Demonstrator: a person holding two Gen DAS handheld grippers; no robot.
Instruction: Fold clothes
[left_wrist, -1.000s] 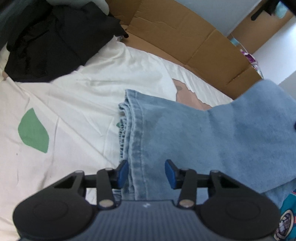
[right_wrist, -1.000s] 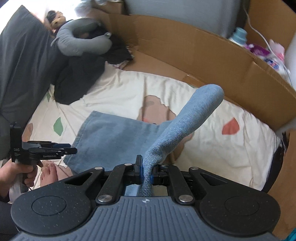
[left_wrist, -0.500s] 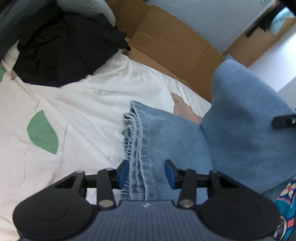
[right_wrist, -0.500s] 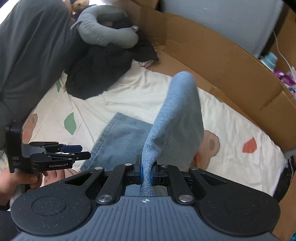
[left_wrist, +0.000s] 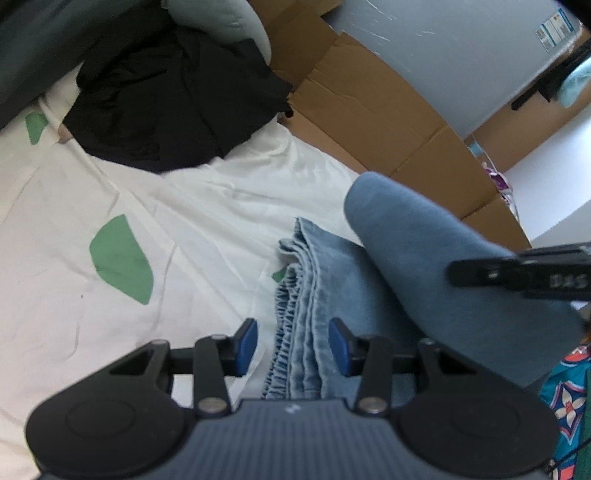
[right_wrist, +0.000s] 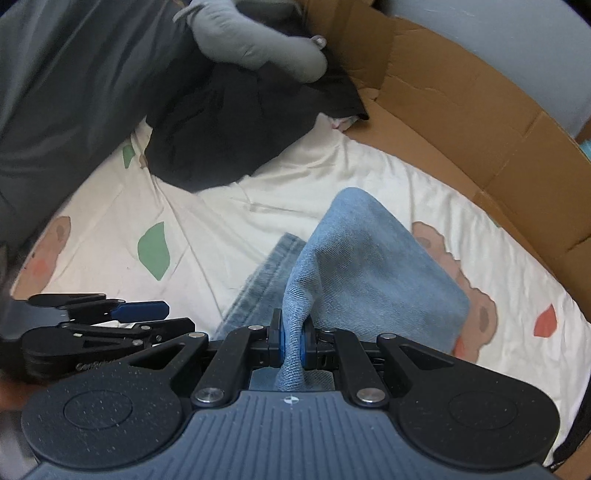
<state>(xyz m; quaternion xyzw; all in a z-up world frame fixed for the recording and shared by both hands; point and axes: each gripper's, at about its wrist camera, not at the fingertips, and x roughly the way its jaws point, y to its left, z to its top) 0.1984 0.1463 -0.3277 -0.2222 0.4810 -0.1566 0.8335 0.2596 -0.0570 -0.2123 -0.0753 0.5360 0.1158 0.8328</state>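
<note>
Denim, pale blue and thick at the seams: the jeans (right_wrist: 369, 273) lie partly flat on the bed sheet (left_wrist: 207, 221), and partly in the air, because my right gripper (right_wrist: 291, 345) is clamped on a bunch of the fabric and holds that end up in a tall arch over the part that lies flat. I judge this to be a fold in the middle of its swing: the raised end is being carried across the flat layers, toward the stacked hems (left_wrist: 295, 295) that face my left side.

My left gripper (left_wrist: 291, 341) hovers low over those hems with its blue pads well apart, one on either side of the bunched edge. It grips nothing; whether a pad brushes the denim I cannot tell. I read its place as that of an anchor, ready to pin the lower layers so that the swing does not drag them.

A black garment (left_wrist: 173, 92) lies in a heap at the far side of the bed, well apart from the jeans, with brown cardboard (right_wrist: 480, 110) standing along the bed's far edge.
</note>
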